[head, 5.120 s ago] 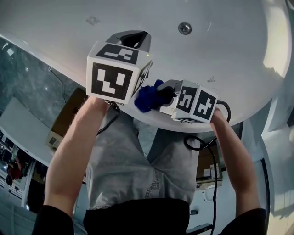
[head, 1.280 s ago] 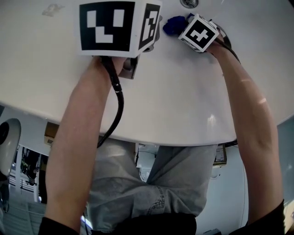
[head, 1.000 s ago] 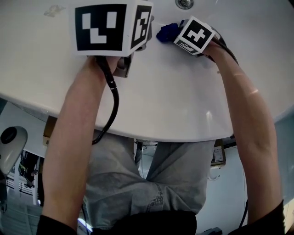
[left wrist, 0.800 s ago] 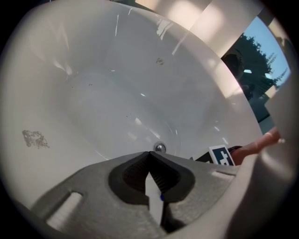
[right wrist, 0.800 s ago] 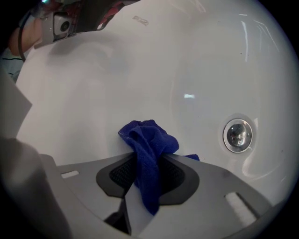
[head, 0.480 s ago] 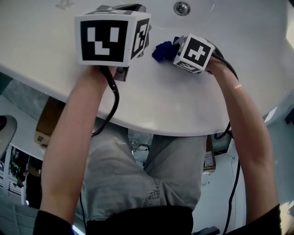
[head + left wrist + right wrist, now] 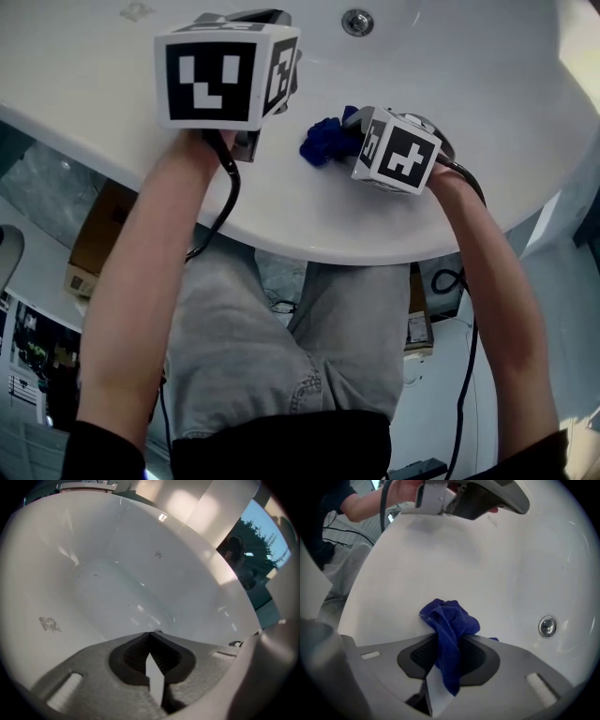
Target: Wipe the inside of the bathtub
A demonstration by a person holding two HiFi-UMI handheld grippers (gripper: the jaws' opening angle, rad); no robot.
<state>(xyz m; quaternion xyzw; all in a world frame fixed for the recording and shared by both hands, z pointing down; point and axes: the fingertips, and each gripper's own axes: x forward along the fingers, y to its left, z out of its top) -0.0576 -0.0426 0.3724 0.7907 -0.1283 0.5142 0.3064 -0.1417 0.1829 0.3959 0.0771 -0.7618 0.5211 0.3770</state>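
At the left of the head view I hold the left gripper (image 7: 267, 17) over the near wall of the white bathtub (image 7: 487, 66), its marker cube (image 7: 225, 75) facing up at me and its jaws pointing into the tub. A black cable (image 7: 228, 192) drops from it along my left forearm. In the left gripper view the 2 jaws are pressed together at the tips with nothing between them. Past them I see only the smooth curved inside of the tub, with a small greyish scuff (image 7: 49, 624) on the wall to the left. I cannot tell whether this gripper touches the tub.

Moving right, the blue cloth (image 7: 323, 141) sits bunched against the tub's inner wall just inside the rim, between the 2 grippers and right at the tips of the right gripper (image 7: 345, 127). The right gripper view shows those jaws clamped on the cloth: 1 fold hangs down between the pads, and the rest bulges out beyond the tips against the white wall.

A round metal fitting (image 7: 356, 22) is set in the tub wall further in, apart from the cloth; in the right gripper view it lies off to the right of the jaws
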